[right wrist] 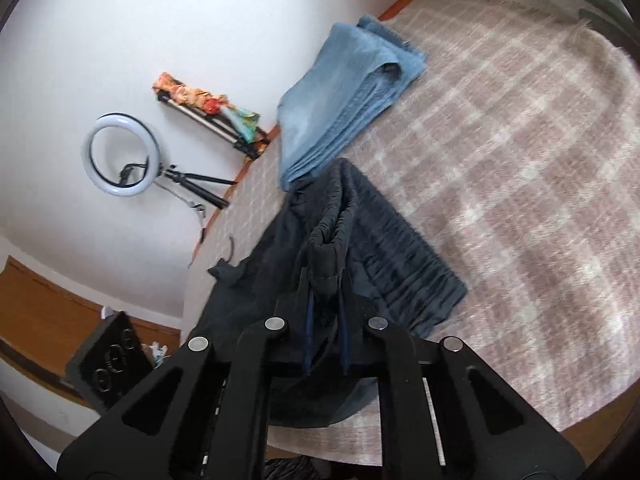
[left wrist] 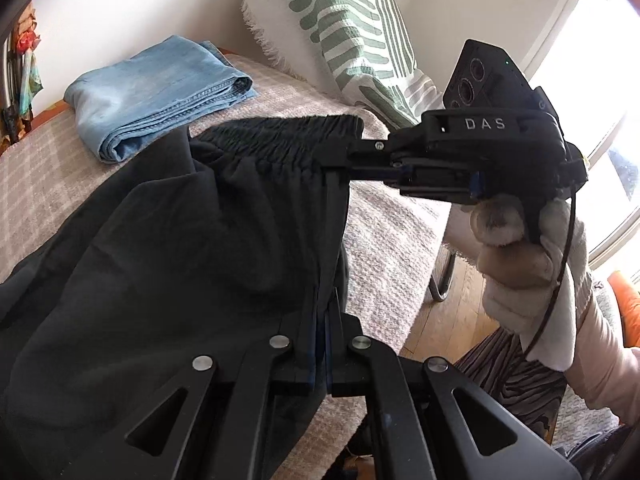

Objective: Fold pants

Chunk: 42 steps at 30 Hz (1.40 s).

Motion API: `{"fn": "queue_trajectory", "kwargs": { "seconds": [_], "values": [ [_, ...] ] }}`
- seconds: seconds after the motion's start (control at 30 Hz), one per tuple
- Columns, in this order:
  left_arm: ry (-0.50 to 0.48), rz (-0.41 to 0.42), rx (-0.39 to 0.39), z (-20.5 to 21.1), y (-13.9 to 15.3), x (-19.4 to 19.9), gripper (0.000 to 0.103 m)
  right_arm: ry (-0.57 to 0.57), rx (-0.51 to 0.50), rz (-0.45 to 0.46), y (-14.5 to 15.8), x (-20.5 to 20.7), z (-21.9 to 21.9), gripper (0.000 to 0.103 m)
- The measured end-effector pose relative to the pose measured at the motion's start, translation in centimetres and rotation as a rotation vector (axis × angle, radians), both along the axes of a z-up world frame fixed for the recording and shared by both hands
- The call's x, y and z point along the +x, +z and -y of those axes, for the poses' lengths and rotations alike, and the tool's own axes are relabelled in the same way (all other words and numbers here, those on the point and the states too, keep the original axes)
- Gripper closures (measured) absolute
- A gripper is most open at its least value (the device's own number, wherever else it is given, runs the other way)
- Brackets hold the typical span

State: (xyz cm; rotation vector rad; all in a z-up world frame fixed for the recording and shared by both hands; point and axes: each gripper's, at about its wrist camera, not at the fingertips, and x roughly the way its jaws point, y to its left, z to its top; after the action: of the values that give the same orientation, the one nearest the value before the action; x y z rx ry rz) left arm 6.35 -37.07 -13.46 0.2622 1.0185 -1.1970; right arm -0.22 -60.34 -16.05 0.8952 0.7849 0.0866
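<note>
Black pants (left wrist: pixel 168 240) with a gathered elastic waistband (left wrist: pixel 280 136) hang lifted above the checked bed cover. My left gripper (left wrist: pixel 326 300) is shut on the pants' side edge below the waistband. My right gripper (left wrist: pixel 340 160) comes in from the right in the left wrist view and is shut on the waistband's right end. In the right wrist view the right gripper (right wrist: pixel 326 280) pinches a fold of the black pants (right wrist: pixel 384 248), and the waistband spreads to the right over the bed.
Folded light blue jeans (left wrist: pixel 160 92) lie on the pink checked bed cover (left wrist: pixel 36 168), also seen in the right wrist view (right wrist: pixel 340 92). A green-patterned pillow (left wrist: pixel 340 32) leans on the wall. A ring light on a tripod (right wrist: pixel 120 156) stands beyond the bed. Wooden floor (left wrist: pixel 452 316) lies right of the bed.
</note>
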Motion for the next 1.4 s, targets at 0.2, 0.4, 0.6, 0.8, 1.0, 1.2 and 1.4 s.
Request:
{"fn": "queue_trajectory", "kwargs": {
  "seconds": [0.2, 0.4, 0.6, 0.8, 1.0, 1.2, 1.4],
  "values": [
    [0.004, 0.008, 0.046, -1.4, 0.7, -0.8, 0.103, 0.004, -0.02, -0.109, -3.1, -0.2, 0.5, 0.075],
    [0.085, 0.036, 0.046, -6.0, 1.3, -0.2, 0.103, -0.093, 0.018, -0.118, -4.0, -2.8, 1.8, 0.036],
    [0.262, 0.028, 0.039, -13.5, 1.6, 2.3, 0.103, -0.067, 0.097, -0.079, -4.8, -1.3, 0.8, 0.026],
    [0.414, 0.005, 0.072, -20.8, 0.9, 3.3, 0.103, -0.076, 0.029, -0.088, -4.8, 0.2, -0.9, 0.075],
    [0.438, -0.031, 0.108, -22.6, -1.1, 3.1, 0.103, -0.14, -0.131, 0.028, 0.2, -2.6, -2.5, 0.092],
    [0.371, -0.05, 0.162, -22.8, -2.8, 1.6, 0.103, -0.212, -0.235, -0.073, 0.0, -6.7, -0.6, 0.097],
    [0.305, -0.063, 0.222, -22.2, -4.7, 0.2, 0.103, -0.135, -0.268, -0.172, -1.8, -6.3, -1.2, 0.071]
  ]
}}
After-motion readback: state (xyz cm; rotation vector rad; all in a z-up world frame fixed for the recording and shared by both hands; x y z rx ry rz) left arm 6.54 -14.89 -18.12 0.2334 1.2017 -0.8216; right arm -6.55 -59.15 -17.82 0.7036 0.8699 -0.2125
